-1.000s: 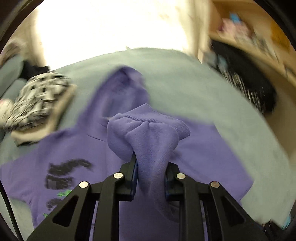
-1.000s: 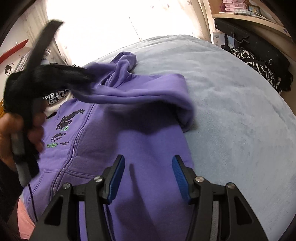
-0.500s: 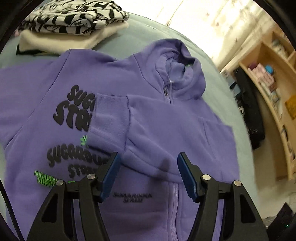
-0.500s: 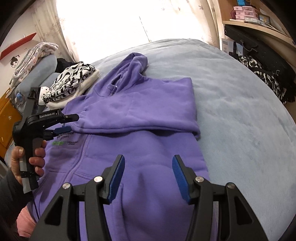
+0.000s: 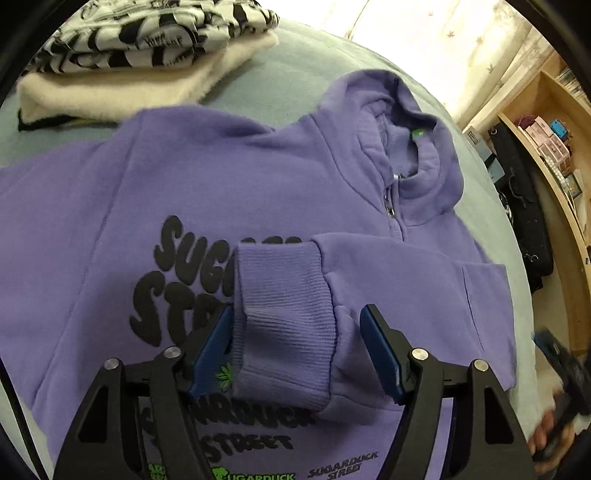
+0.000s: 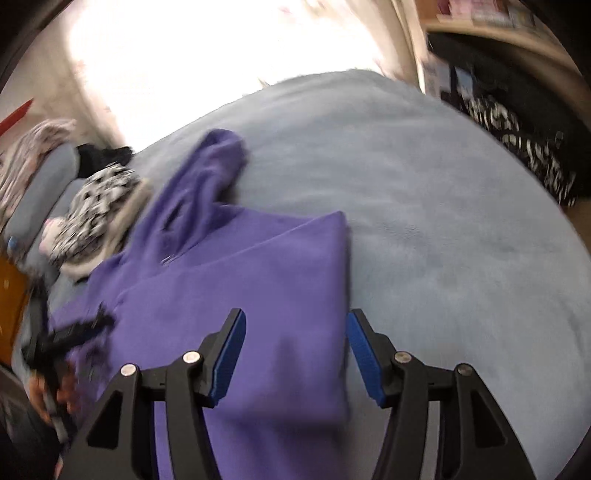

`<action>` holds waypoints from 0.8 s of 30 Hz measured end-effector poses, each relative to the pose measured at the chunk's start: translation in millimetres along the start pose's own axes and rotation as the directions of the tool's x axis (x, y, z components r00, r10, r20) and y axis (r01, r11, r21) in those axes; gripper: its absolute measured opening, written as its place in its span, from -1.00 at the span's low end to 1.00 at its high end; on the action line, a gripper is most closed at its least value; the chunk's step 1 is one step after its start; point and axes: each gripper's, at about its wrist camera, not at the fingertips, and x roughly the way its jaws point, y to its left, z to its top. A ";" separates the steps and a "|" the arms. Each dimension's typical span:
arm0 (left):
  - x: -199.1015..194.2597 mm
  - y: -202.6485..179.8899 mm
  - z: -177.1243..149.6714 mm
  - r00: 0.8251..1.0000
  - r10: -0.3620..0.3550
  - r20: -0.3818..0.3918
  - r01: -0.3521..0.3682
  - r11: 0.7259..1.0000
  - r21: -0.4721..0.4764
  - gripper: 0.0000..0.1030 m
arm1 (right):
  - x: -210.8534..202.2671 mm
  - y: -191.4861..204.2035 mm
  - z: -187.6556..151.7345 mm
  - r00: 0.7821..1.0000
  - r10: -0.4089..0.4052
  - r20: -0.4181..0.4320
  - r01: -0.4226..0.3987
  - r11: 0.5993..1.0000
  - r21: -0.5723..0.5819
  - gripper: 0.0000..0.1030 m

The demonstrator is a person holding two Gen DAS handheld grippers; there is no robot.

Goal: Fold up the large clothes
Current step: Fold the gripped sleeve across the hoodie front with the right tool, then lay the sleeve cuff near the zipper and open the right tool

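now released: sleeve cuff [image 5: 284, 317] from left hand-held gripper [image 5: 297, 354]

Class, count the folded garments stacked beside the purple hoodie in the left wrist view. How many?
2. A black-and-white patterned garment lies on top; a cream fleecy one lies under it, behind the hoodie. More may be hidden beneath.

Daylight from window [image 6: 221, 66], blown out at top; right view motion-blurred; left view sharp; fisheye bending, dark corners.

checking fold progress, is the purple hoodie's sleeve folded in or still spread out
Folded in: the sleeve lies across the hoodie chest, its ribbed cuff covering the print.
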 end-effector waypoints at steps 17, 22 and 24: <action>25.0 -51.5 27.5 0.991 0.120 0.067 -0.133 0.961 0.244 -0.72 | 94.1 -28.0 50.2 0.995 -0.069 -0.078 0.072 0.996 0.047 -0.70; 11.4 -37.4 25.8 0.995 0.087 0.043 -0.094 0.975 0.200 -0.14 | 58.6 -47.4 38.2 0.993 0.073 -0.097 -0.059 0.988 0.142 0.02; -3.5 -28.3 21.9 0.997 0.063 0.043 -0.070 0.980 0.185 -0.06 | 33.7 -51.7 23.1 0.990 0.102 -0.100 -0.090 0.989 0.120 0.22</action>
